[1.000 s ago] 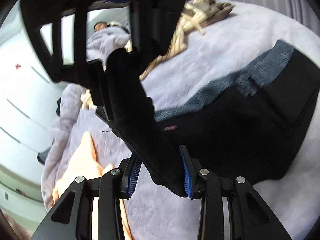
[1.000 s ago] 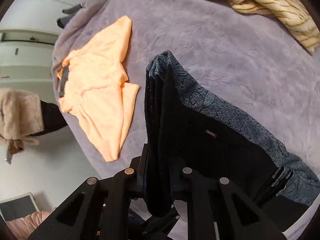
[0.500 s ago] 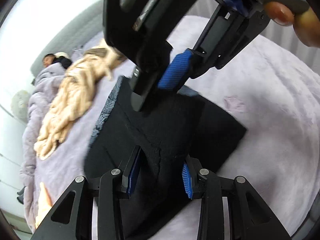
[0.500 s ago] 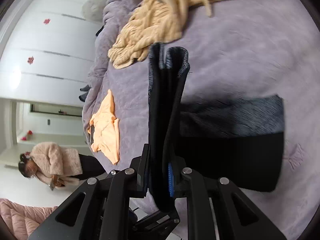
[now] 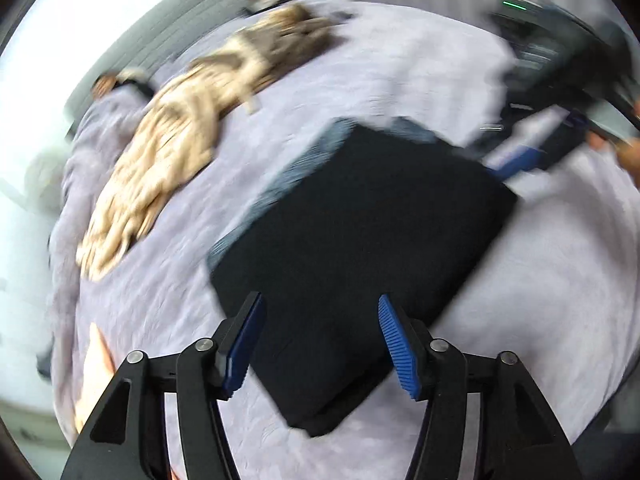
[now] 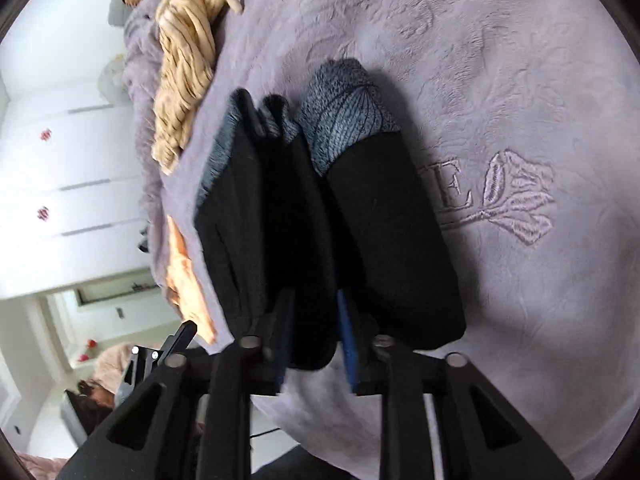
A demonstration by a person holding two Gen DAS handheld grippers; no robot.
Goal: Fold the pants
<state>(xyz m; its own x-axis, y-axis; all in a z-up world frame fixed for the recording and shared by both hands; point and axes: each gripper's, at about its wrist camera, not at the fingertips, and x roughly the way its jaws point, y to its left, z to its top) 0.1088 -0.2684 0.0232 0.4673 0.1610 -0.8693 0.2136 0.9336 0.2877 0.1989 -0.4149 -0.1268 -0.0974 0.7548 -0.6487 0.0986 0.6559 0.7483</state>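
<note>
The black pants (image 5: 360, 240) with a grey-blue patterned waistband lie folded in a thick rectangle on the lilac bedspread (image 5: 540, 280). My left gripper (image 5: 320, 336) is open just above the near edge of the folded pants, holding nothing. In the right wrist view my right gripper (image 6: 314, 340) has its blue pads still around a raised fold of the pants (image 6: 304, 220), with the jaws slightly parted. The right gripper also shows blurred at the far right of the left wrist view (image 5: 532, 152).
A beige striped garment (image 5: 180, 152) lies on the bed beyond the pants, also in the right wrist view (image 6: 188, 68). An orange garment (image 6: 184, 276) lies near the bed's left edge. A person lies under the cover at the head of the bed (image 5: 116, 84). White wardrobes (image 6: 60, 184) stand behind.
The raised pants fold was laid down flat over the rest. My left gripper opened and let go of the cloth. The right gripper loosened on its fold.
</note>
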